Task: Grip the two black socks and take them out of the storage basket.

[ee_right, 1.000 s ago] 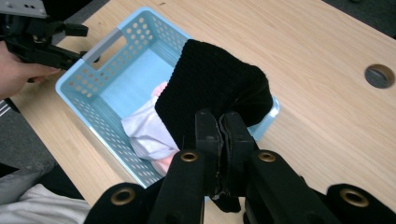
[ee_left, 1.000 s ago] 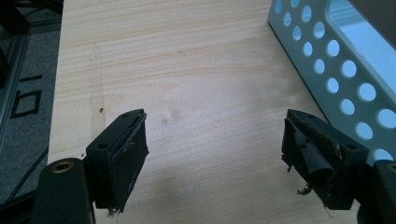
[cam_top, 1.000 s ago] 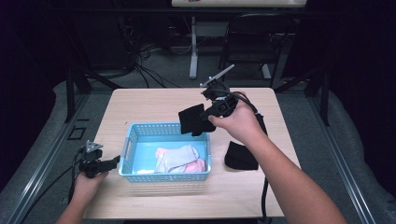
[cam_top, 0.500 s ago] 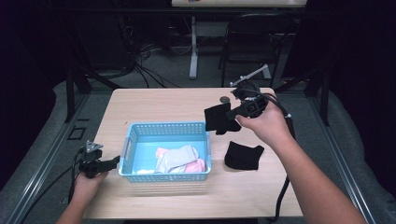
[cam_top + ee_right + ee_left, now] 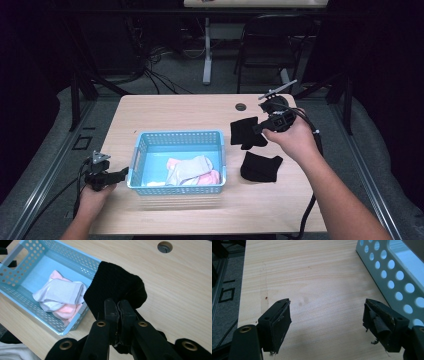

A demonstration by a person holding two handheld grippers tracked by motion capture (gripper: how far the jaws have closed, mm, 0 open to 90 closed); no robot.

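A black sock [image 5: 246,132] [image 5: 115,286] hangs above the table to the right of the blue basket, with my right gripper [image 5: 259,128] [image 5: 119,305] shut on it. A second black sock [image 5: 260,166] lies flat on the table just below it. Inside the blue perforated basket [image 5: 177,189] [image 5: 27,303] lie folded grey socks [image 5: 187,169] [image 5: 61,292] on top of pink ones [image 5: 211,177] [image 5: 66,311]. My left gripper [image 5: 120,173] [image 5: 327,320] rests open at the table's front left, pointing at the basket's wall [image 5: 392,277], nothing between its jaws.
A round cable hole [image 5: 241,106] [image 5: 164,246] sits in the tabletop near the far edge. A black chair [image 5: 270,47] and a white table leg [image 5: 207,50] stand beyond the table, with cables on the floor.
My right hand has carried the black sock rightward and down, from over the basket's far right corner to beside the basket. The left hand has kept still.
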